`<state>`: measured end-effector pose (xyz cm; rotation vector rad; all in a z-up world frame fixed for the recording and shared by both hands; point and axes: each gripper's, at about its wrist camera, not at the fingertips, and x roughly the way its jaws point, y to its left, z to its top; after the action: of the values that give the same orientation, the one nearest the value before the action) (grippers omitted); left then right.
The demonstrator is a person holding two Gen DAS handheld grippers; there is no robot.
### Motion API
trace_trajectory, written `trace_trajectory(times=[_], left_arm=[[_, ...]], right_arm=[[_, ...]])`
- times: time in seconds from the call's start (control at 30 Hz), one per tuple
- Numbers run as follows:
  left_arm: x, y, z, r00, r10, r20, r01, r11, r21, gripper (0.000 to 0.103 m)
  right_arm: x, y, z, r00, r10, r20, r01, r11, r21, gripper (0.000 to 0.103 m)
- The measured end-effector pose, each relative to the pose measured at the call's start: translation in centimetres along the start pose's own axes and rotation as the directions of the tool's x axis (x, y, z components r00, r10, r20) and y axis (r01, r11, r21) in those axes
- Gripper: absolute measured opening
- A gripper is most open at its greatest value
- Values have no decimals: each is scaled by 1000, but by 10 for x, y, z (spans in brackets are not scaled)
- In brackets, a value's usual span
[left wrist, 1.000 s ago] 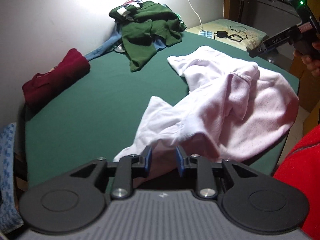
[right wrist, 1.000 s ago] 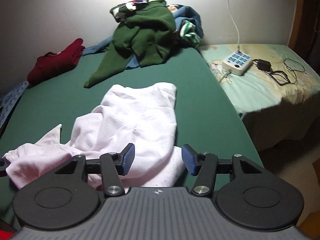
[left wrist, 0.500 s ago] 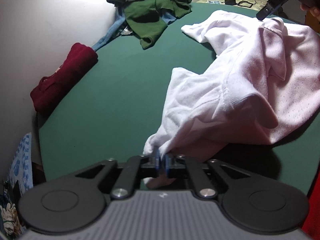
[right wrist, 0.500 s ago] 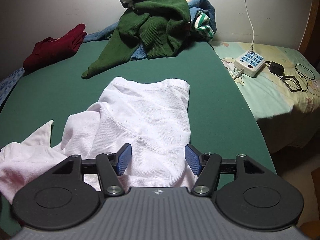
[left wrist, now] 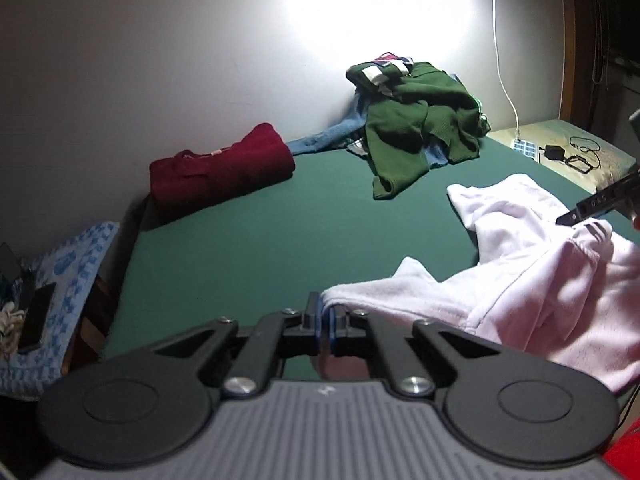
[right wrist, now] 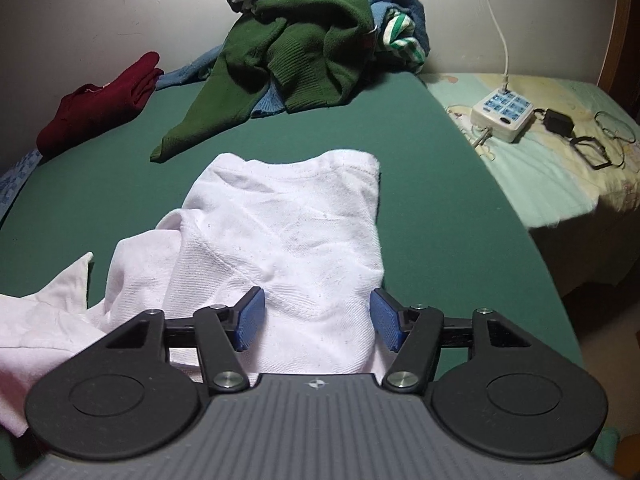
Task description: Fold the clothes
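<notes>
A pale pink garment lies crumpled on the green bed. My left gripper is shut on a corner of it and holds that corner raised. In the right wrist view the same pink garment lies spread on the green bed. My right gripper is open, with its blue pads on either side of a fold of the garment. The right gripper's tip also shows in the left wrist view, above the garment.
A folded dark red sweater lies at the bed's left by the wall. A pile with a green sweater sits at the back. A white power strip and cables lie on the bedding at the right. A phone rests on a blue cloth.
My left gripper closed on the garment's corner and lifted it. My right gripper stayed open and moved forward over the garment.
</notes>
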<state>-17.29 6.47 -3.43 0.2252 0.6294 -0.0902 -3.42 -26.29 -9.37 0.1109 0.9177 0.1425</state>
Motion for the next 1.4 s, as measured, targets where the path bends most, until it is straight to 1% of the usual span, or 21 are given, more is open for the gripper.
trace_trajectory(times=[0.03, 0.1, 0.2, 0.27, 0.33, 0.37, 0.43, 0.47, 0.5, 0.57, 0.7, 0.8, 0.87, 0.9, 0.93, 1.0, 1.03, 1.13, 1.27, 1.33, 1.4], left_arm=[[0, 0, 2, 1000, 2, 4, -2, 1000, -21, 1], [-4, 0, 7, 1000, 12, 18, -11, 1000, -20, 1], [-17, 14, 14, 998, -2, 65, 8, 997, -83, 1], [-18, 18, 13, 998, 8, 61, -2, 996, -86, 2], [-15, 17, 8, 999, -5, 36, 8, 997, -78, 2], [-13, 17, 6, 1000, -11, 24, 13, 997, -74, 2], [-12, 10, -2, 1000, -18, 5, 18, 999, -46, 2], [-12, 8, -5, 1000, -26, -4, 25, 999, -46, 2], [-12, 7, -8, 999, -33, -12, 33, 998, -45, 2], [-12, 5, -12, 999, -40, -23, 39, 998, -48, 2], [-13, 6, -12, 999, -37, -27, 36, 998, -55, 2], [-18, 5, -14, 999, -24, -23, 23, 998, -57, 2], [-19, 9, -17, 1000, -16, -24, 14, 997, -82, 2], [-19, 10, -18, 1000, -12, -23, 9, 995, -98, 2], [-19, 11, -20, 1000, -7, -23, 4, 994, -114, 2], [-19, 12, -19, 1000, -3, -9, 2, 990, -140, 2], [-20, 12, -17, 1000, -4, 5, 4, 989, -151, 2], [-28, 16, 0, 997, -16, 78, 28, 986, -163, 2], [-48, 32, 34, 977, -23, 212, 62, 982, -181, 2], [-62, 41, 51, 958, -15, 288, 70, 980, -184, 2], [-79, 51, 67, 933, -1, 361, 74, 979, -188, 2]], right_arm=[[1, 0, 1, 1000, 11, 1, -11, 1000, 15, 2], [-9, -2, 5, 998, 11, 55, -13, 999, 36, 5], [-40, -9, 12, 986, 8, 166, -15, 999, 41, 5], [-52, -18, 13, 988, -12, 156, 5, 999, 44, 6], [-53, -20, 8, 995, -46, 89, 46, 999, -1, 12], [-53, -20, 4, 996, -69, 59, 71, 997, -27, 23], [-53, -15, -5, 989, -143, 33, 146, 985, -92, 37], [-57, -13, -9, 987, -145, 62, 151, 984, -99, 41], [-60, -11, -10, 989, -118, 85, 127, 987, -102, 44], [-59, -3, -9, 992, -66, 109, 77, 992, -104, 56], [-39, 22, 0, 992, -14, 127, 30, 992, -123, 56], [-7, 34, 0, 1000, -6, 27, 10, 985, -169, 53], [2, 32, -4, 1000, -16, -3, 16, 986, -169, 42], [-2, 27, -4, 1000, -5, 8, 6, 991, -135, 13], [-6, 22, -4, 1000, 6, 19, -4, 995, -101, 8], [-15, 13, -3, 998, 26, 49, -24, 999, -37, 7], [-26, 11, 2, 995, 33, 89, -31, 999, -22, 7], [-62, 13, 19, 977, 48, 207, -47, 999, -10, 7], [-116, 14, 41, 931, 87, 354, -100, 995, 18, 7], [-145, 13, 49, 894, 121, 432, -153, 987, 40, 7], [-174, 10, 55, 844, 155, 513, -217, 974, 62, 7]])
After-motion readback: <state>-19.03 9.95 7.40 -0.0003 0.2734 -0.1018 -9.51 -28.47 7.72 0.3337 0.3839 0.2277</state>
